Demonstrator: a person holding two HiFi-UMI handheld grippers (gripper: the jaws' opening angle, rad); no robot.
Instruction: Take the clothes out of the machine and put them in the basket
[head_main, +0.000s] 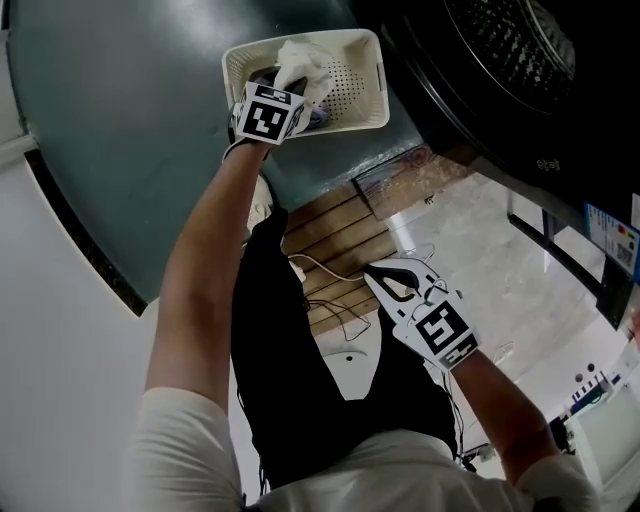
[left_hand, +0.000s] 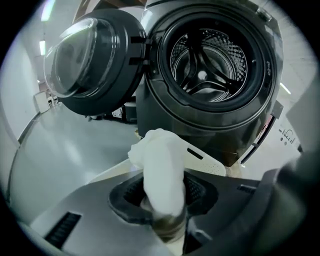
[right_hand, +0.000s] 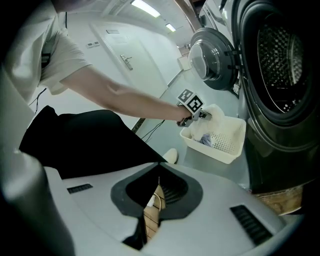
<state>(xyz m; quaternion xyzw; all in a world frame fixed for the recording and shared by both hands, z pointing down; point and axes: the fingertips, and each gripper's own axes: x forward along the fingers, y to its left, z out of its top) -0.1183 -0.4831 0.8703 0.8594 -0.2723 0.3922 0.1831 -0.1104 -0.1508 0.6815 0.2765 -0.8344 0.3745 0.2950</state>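
The left gripper (left_hand: 162, 202) has its fingers pinching a cloth (left_hand: 159, 160) just above the basket (head_main: 355, 60), at its left end. The right gripper (head_main: 375, 272), fingers together and empty, hangs well apart.

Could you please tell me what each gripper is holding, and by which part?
The left gripper pinches a white cloth by one end, over the basket. The right gripper holds nothing.

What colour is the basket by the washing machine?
The basket is cream white, dotted with small holes; clearest in the right gripper view.
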